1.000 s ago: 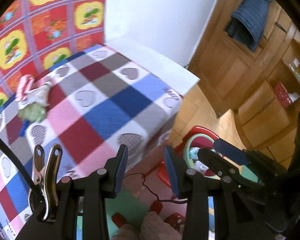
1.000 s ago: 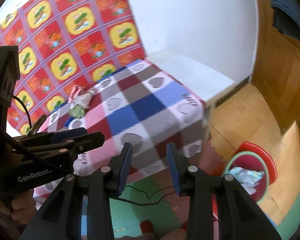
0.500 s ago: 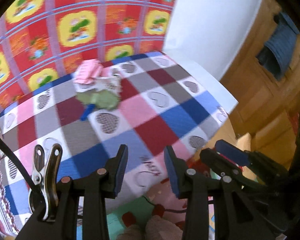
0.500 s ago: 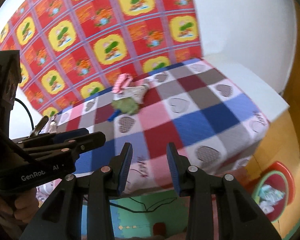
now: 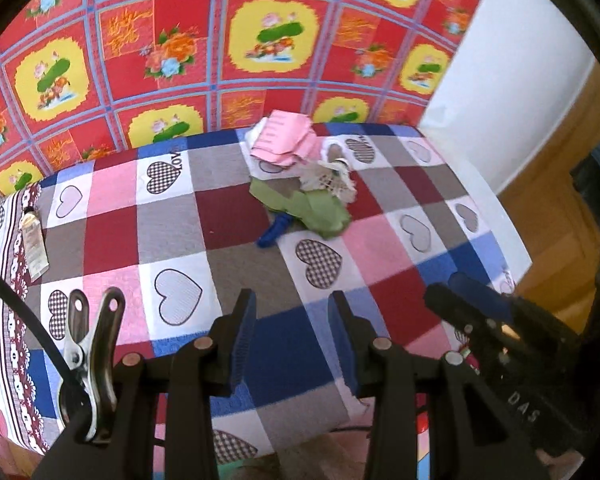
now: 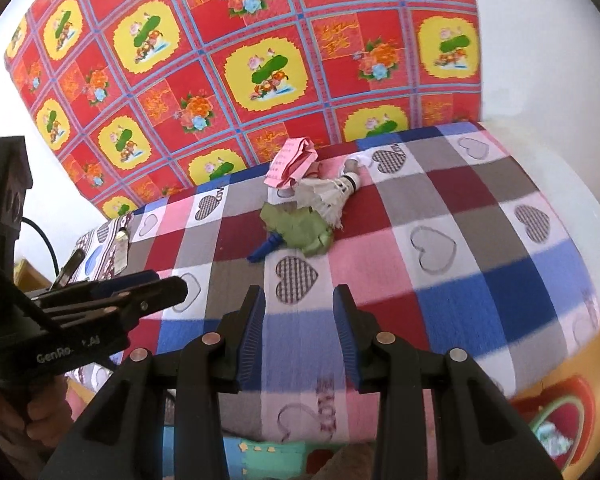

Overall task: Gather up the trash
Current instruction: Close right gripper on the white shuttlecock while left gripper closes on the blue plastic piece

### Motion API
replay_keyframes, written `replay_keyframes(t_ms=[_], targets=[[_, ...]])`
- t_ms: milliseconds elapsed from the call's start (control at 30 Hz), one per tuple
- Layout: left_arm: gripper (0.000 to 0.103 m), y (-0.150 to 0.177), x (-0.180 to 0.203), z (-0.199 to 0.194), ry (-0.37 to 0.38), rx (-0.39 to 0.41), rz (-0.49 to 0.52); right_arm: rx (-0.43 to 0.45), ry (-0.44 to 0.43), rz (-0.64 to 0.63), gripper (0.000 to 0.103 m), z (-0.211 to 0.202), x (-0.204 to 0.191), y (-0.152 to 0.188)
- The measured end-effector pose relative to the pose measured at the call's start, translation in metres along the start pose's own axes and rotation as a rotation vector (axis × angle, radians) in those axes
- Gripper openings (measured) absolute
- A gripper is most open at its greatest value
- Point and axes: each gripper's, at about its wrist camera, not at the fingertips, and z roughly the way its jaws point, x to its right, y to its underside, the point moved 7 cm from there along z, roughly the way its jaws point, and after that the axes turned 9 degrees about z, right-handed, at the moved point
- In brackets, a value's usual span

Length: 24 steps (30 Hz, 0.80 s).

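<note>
A small heap of trash lies on the checked heart-print cover at the far side: folded pink paper (image 5: 283,139) (image 6: 293,159), a white shuttlecock (image 5: 332,178) (image 6: 332,192), crumpled green paper (image 5: 314,212) (image 6: 300,228) and a small blue piece (image 5: 273,233) (image 6: 265,249). My left gripper (image 5: 291,336) is open and empty, well short of the heap over the near edge of the cover. My right gripper (image 6: 299,332) is also open and empty, likewise short of the heap. Each gripper shows in the other's view: the right one (image 5: 500,320), the left one (image 6: 112,296).
A red and yellow flowered cloth (image 5: 180,52) hangs behind the cover. A small tube (image 5: 34,240) lies at the cover's left end. A red basin with a green rim (image 6: 560,428), holding scraps, stands on the floor at lower right. White wall and wooden floor lie to the right.
Both views have swung left and up from the floor and basin onto the cover. The trash heap now sits near the middle ahead of both open grippers.
</note>
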Motion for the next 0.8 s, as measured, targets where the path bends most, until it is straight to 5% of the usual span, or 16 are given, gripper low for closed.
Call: replay_keyframes(t_ms=[467,800], targets=[[0.039,-0.032,-0.021,0.071,-0.082,-0.103,-0.078,-0.099,-0.040,-0.021,0.037,0.087,0.030,-0.061],[0.039,-0.037,-0.020,0.118,-0.063,-0.190,-0.034,-0.150,-0.066,-0.044,0.037,0.132,0.028,-0.075]])
